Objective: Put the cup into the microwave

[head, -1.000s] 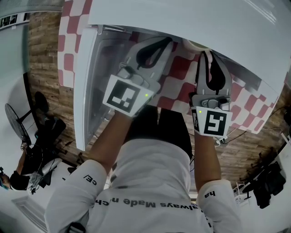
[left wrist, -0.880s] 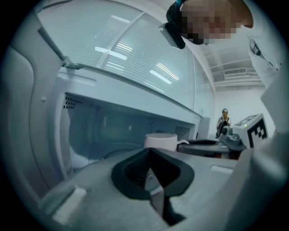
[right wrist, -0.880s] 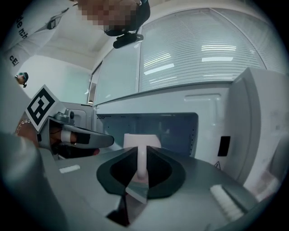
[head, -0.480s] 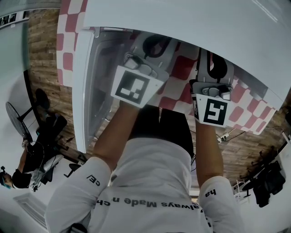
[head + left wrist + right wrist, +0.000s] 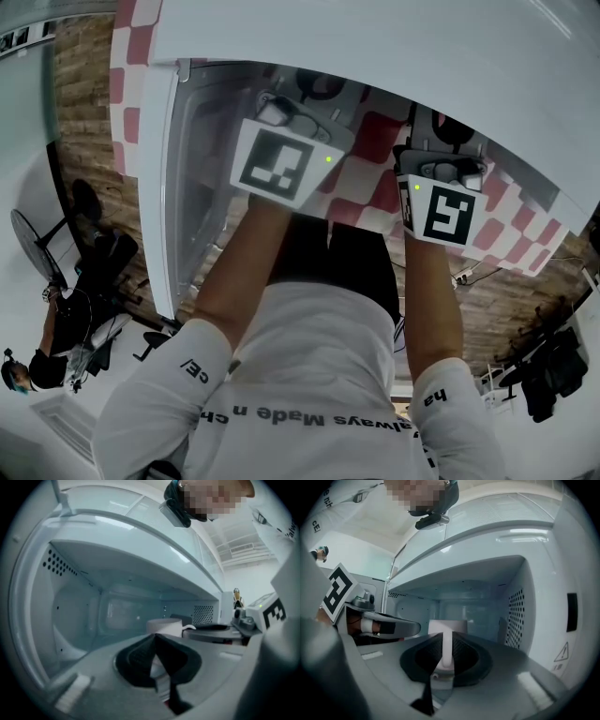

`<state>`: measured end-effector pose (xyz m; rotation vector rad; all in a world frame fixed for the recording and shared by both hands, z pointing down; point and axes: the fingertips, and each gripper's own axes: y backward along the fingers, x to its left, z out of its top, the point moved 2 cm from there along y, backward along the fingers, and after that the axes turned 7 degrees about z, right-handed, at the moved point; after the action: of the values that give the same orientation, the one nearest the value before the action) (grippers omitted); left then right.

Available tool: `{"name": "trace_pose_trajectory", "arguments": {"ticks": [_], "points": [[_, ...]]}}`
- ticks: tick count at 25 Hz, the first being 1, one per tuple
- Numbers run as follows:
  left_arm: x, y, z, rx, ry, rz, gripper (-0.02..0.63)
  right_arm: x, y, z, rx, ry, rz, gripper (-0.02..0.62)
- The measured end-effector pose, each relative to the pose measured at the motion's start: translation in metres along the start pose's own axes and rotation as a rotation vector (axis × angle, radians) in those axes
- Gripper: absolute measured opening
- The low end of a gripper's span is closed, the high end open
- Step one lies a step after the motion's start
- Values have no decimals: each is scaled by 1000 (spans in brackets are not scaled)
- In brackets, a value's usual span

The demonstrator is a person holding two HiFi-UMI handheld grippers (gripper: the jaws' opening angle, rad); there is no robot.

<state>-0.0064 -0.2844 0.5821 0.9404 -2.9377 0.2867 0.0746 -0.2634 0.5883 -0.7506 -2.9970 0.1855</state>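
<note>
1 s delta: right gripper [image 5: 446, 656], left gripper [image 5: 155, 641] deeper inside white microwave [image 5: 525, 616] | right jaws clamp white handled cup [image 5: 447, 626] by handle | left jaws together, empty | set-down likely next

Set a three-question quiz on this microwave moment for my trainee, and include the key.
1. True or false: the left hand-held gripper has its jaws together and holds nothing.
2. Which part of the cup does the right hand-held gripper pinch? A: the rim. B: the handle. C: the base.
3. Fill in the blank: the door of the microwave stands ____.

Key: 1 true; 2 B; 3 open.
</note>
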Motion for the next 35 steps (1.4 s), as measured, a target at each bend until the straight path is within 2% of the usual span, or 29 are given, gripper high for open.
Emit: {"name": "trace_pose_trajectory", "arguments": {"ticks": [13, 21, 26, 35], "points": [[7, -7, -2, 3, -12, 8, 3, -3, -13, -6, 17, 16, -19, 44], [2, -1, -2, 39, -17, 2, 3, 0, -8, -22, 85, -8, -25, 48], [1, 5, 7, 55, -9, 13, 3, 4, -8, -16, 121, -37, -6, 100], [-19, 36, 16, 124, 34, 2, 3, 9, 21, 11, 163, -75, 0, 89]]}}
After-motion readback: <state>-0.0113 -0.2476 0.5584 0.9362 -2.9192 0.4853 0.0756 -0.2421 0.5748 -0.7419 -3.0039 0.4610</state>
